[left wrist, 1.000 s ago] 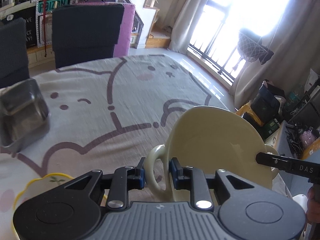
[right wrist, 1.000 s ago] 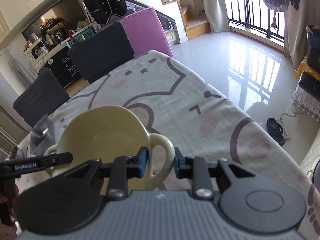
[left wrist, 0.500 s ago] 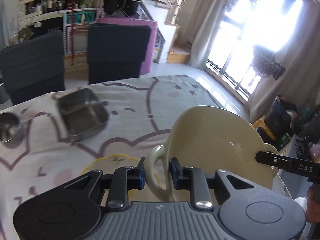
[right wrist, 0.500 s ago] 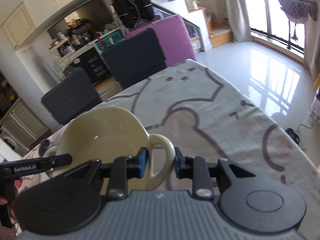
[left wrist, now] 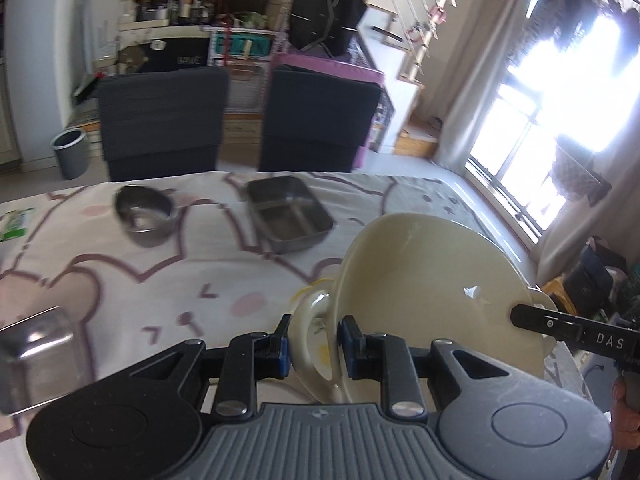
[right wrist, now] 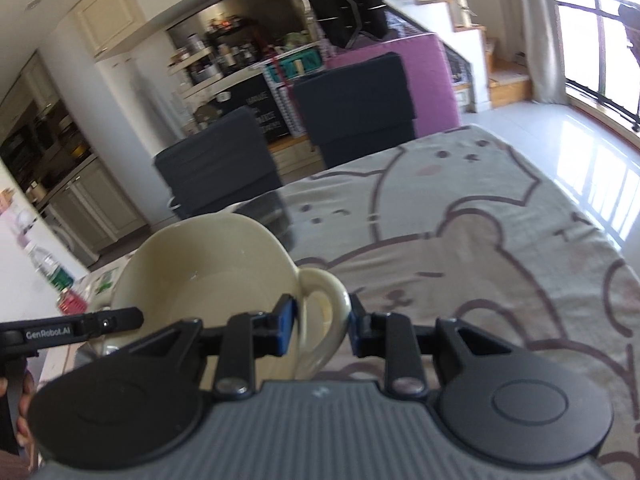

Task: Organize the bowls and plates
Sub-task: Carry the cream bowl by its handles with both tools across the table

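A cream two-handled bowl (left wrist: 432,292) is held in the air above a table, carried between two handheld grippers. In the left wrist view, the left gripper (left wrist: 314,344) is clamped on the bowl's near loop handle (left wrist: 308,332), its blue-padded fingers pressing on either side of the loop. The bowl tilts, its hollow turned toward the camera and its far rim reaching to the right, where the tip of the other gripper comes in from the edge. In the right wrist view, the right gripper (right wrist: 322,326) is closed the same way on the opposite handle (right wrist: 324,300), and the bowl's pale inside (right wrist: 208,264) opens to the left of it. The table wears a light tablecloth (left wrist: 160,280) printed with cartoon bears in brown outline and pink cheeks. On it, well beyond the bowl, sit a round steel bowl (left wrist: 144,214) and, to its right, a rectangular steel tray (left wrist: 288,214) with a divider. At the near left edge lies another shiny steel container (left wrist: 36,360) — blurred, so its exact shape is hard to tell. A yellow-rimmed item (left wrist: 304,292) peeks out from under the lifted bowl; what it is I cannot say. Two dark chairs (left wrist: 164,120) stand at the far side of the table — cluttered shelves behind them, bright windows with curtains to the right.
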The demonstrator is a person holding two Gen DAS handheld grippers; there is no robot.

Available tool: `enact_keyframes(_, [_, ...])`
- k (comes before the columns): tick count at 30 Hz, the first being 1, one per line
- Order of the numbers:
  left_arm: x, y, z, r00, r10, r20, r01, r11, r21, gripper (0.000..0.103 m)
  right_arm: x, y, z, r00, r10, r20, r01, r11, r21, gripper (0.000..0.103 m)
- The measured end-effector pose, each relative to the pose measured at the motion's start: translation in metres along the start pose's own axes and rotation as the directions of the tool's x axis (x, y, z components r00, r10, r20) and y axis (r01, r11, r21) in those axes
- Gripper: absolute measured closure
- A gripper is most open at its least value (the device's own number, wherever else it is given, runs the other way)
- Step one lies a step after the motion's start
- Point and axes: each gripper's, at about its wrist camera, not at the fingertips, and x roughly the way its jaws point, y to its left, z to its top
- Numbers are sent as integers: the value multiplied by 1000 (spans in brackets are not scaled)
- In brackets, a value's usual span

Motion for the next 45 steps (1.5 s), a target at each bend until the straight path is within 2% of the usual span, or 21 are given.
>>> enact_keyframes(11, [-54,61,-32,997,79,24,-77,993,-91,77,8,54,-13,996,80,-41,-83,993,-86,71])
enact_keyframes(18, [-63,97,-56,994,105,6,-102,982,-160,77,24,78,-25,990,104,-95,-114,987,-114,71])
enact_keyframes(26, [-47,128,-82,995,87,-57,-98,966,-241,77,45,99,-42,981,75,-176,-105,980,-171,71])
enact_keyframes(39, [-11,146,-96,988,40,-146,-83,951,-297,76,73,106,-57,966,-1,-260,-51,980,-194,71])
enact_keyframes(45, [1,149,-100,980,70,-187,-124,946,-299,73,82,112,-63,960,-37,-276,-31,971,-238,71])
